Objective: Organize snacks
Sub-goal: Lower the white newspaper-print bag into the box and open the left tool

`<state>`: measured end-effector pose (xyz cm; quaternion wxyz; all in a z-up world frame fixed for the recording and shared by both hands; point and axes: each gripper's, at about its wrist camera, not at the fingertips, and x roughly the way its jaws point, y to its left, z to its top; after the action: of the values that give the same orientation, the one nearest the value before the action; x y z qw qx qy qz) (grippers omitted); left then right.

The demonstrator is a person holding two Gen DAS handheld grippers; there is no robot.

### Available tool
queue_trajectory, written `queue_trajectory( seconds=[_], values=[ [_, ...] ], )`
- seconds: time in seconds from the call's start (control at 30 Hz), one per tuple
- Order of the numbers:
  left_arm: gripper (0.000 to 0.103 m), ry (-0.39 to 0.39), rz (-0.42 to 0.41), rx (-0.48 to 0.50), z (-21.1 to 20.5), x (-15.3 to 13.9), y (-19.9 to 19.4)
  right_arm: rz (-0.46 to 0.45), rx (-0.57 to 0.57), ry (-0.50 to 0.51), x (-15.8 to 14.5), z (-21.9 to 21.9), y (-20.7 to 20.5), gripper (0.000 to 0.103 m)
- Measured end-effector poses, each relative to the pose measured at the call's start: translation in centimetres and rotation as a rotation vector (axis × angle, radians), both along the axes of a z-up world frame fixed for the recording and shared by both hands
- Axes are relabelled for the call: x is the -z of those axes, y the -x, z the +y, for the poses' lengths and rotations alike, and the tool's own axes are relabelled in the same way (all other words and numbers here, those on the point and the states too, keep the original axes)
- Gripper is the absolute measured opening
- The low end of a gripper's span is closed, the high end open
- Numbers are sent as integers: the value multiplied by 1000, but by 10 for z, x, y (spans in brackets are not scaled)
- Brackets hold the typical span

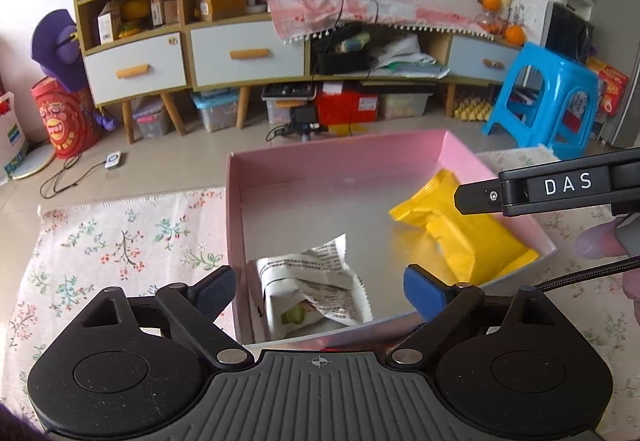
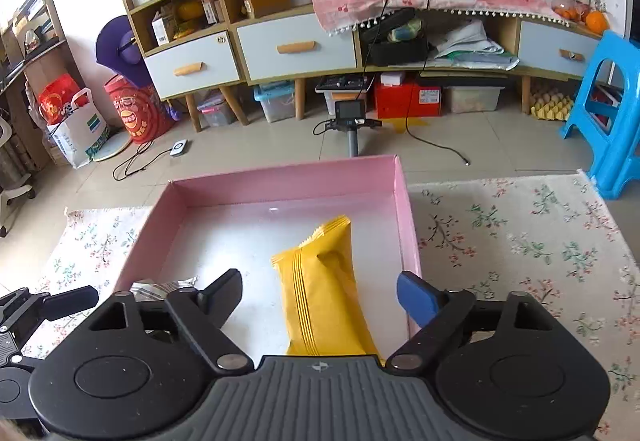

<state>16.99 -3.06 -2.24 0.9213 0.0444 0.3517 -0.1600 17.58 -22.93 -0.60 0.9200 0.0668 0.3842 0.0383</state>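
A pink box (image 1: 336, 149) stands on a floral cloth; it also shows in the right wrist view (image 2: 288, 173). Inside lie a white printed snack packet (image 1: 316, 289) at the near left corner and a yellow snack packet (image 1: 460, 233) at the right side. In the right wrist view the yellow packet (image 2: 324, 289) lies lengthwise, and an edge of the white packet (image 2: 164, 287) peeks at the left. My left gripper (image 1: 320, 291) is open, its fingers either side of the white packet, above it. My right gripper (image 2: 320, 299) is open over the yellow packet's near end, not gripping it.
The floral cloth (image 2: 520, 241) stretches both sides of the box. The right gripper's body (image 1: 560, 189) reaches over the box's right wall in the left wrist view. Beyond are tiled floor, a cabinet (image 2: 296, 49), a blue stool (image 2: 612, 113) and a camera stand (image 2: 350, 121).
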Motion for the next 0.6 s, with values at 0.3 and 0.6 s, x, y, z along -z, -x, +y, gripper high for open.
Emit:
queue_trajectory(
  seconds=[0.3,0.6],
  values=[
    [98,7,-38,1,5,-33,32,-52,20,-22,-34,-4,34,86],
    [99,-2,-32,2,16,-49,74,-62,32,-30,-50,-2,73,88]
  ],
)
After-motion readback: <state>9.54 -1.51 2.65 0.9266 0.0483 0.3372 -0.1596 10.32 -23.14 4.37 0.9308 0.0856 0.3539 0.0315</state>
